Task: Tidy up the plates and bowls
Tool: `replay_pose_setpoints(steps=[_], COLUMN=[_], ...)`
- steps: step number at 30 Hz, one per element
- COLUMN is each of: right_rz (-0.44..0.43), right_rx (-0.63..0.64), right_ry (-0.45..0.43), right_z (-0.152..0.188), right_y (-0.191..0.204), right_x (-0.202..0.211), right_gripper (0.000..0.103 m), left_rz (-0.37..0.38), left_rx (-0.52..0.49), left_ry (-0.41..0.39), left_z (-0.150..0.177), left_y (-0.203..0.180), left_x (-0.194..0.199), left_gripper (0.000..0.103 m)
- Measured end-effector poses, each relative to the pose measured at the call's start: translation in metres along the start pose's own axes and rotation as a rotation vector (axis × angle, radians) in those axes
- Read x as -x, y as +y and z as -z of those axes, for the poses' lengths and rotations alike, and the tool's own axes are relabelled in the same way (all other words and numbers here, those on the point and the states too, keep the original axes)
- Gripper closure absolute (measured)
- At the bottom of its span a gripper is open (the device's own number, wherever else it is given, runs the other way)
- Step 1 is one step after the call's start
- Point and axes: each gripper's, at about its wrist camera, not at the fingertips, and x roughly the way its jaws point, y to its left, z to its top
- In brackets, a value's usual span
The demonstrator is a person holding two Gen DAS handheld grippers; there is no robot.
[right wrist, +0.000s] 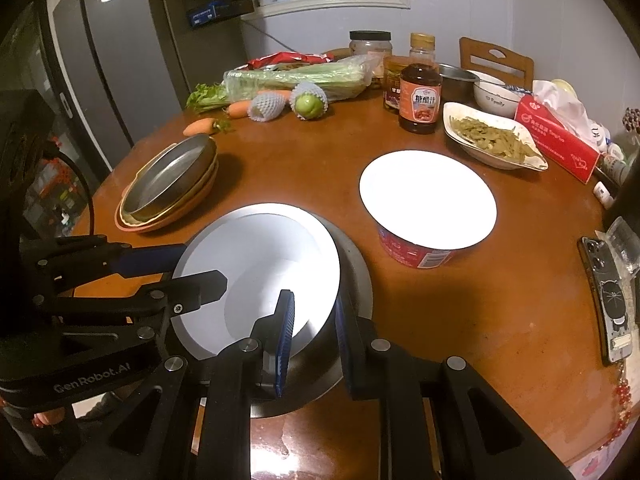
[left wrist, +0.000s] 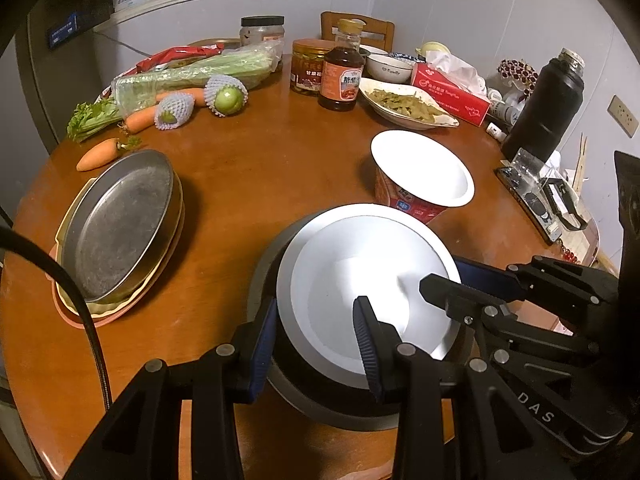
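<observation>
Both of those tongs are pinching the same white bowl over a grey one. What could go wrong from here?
1. The left tongs and right tongs grip opposite rims of the white bowl, which sits tilted in the grey bowl; uneven pulling could make it slip.
2. The grey bowl may shift or lift with it.
3. The red noodle cup stands close by and could get knocked over.

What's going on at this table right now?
A person holds a tool in each hand, both clamped on the rims of nested bowls. The left tool and right tool grip the white bowl sitting in a grey bowl on the wooden table. A stack of plates and a noodle cup stand nearby.
</observation>
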Motion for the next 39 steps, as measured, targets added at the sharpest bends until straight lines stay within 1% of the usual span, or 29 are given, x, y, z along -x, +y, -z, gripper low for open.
replay_pose_setpoints(steps=[7, 10, 19, 27, 39], right_rz=[-0.007, 0.007, 0.012, 0.02, 0.04], right_rx=[-0.008, -0.006, -0.009, -0.023, -0.053], right_ry=[0.005, 0.002, -0.007, -0.037, -0.072], right_z=[-0.001, -0.002, -0.001, -0.003, -0.013], right_y=[0.0, 0.0, -0.001, -0.003, -0.015], right_x=[-0.002, -0.002, 0.0, 0.009, 0.017], right_gripper=[0.081, 0.081, 0.08, 0.071, 0.068], left_rz=[0.018, 0.03, 0.037, 0.037, 0.006], left_rx=[0.013, 0.019, 0.016, 0.002, 0.001], left_ry=[-0.013, -0.019, -0.036, -0.071, -0.09], left_z=[0.0, 0.0, -0.001, -0.005, -0.019], left_y=[0.004, 0.006, 0.005, 0.0, -0.001], left_x=[0.004, 0.006, 0.011, 0.021, 0.023], left_gripper=[0.064, 0.064, 0.064, 0.064, 0.062])
